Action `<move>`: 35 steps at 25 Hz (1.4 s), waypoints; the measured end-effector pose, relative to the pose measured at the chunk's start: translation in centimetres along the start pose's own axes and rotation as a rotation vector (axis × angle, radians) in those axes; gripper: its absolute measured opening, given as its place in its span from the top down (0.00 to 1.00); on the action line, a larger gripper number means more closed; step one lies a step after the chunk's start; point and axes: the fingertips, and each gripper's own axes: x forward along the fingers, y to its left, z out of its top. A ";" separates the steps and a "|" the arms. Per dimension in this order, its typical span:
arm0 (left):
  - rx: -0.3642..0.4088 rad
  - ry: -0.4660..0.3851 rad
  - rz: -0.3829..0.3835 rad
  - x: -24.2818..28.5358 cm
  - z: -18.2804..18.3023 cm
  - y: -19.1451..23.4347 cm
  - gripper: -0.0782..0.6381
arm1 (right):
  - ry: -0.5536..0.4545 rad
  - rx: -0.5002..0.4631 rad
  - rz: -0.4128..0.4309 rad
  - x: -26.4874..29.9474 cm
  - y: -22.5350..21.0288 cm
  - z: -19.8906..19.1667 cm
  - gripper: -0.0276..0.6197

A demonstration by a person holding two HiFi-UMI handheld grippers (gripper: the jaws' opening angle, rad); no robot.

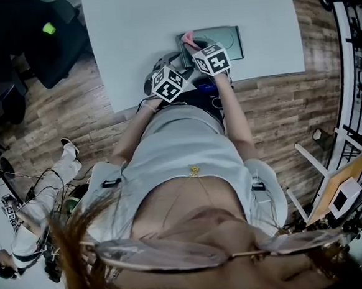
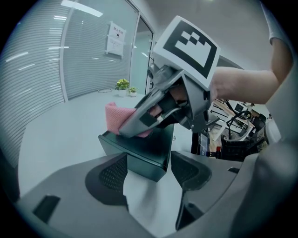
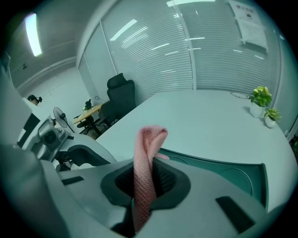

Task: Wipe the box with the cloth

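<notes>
Just under the right gripper (image 3: 146,186), pinching the cloth (image 3: 148,153): top of the box (image 3: 223,169), running off rightward. Meanwhile left gripper (image 2: 148,179) spread open, box corner right ahead.

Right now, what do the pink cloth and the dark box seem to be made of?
The pink cloth: knitted or woven fabric, matte; a fine ribbed texture shows and it folds limply. The box: dark green, rigid, faintly glossy; crisp edges and soft reflections suggest plastic or painted metal, which I cannot tell.
</notes>
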 end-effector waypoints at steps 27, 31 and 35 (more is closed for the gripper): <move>-0.162 0.046 0.217 0.0 -1.0 0.6 0.48 | 0.048 0.036 -0.327 -8.2 -13.5 -6.6 0.90; -0.169 0.038 0.241 -0.1 -0.8 0.4 0.48 | 0.043 0.023 -0.315 -8.4 -13.4 -6.5 0.90; -0.161 0.040 0.236 -0.1 -0.6 0.1 0.48 | 0.079 -0.022 -0.312 -8.2 -12.5 -7.1 0.90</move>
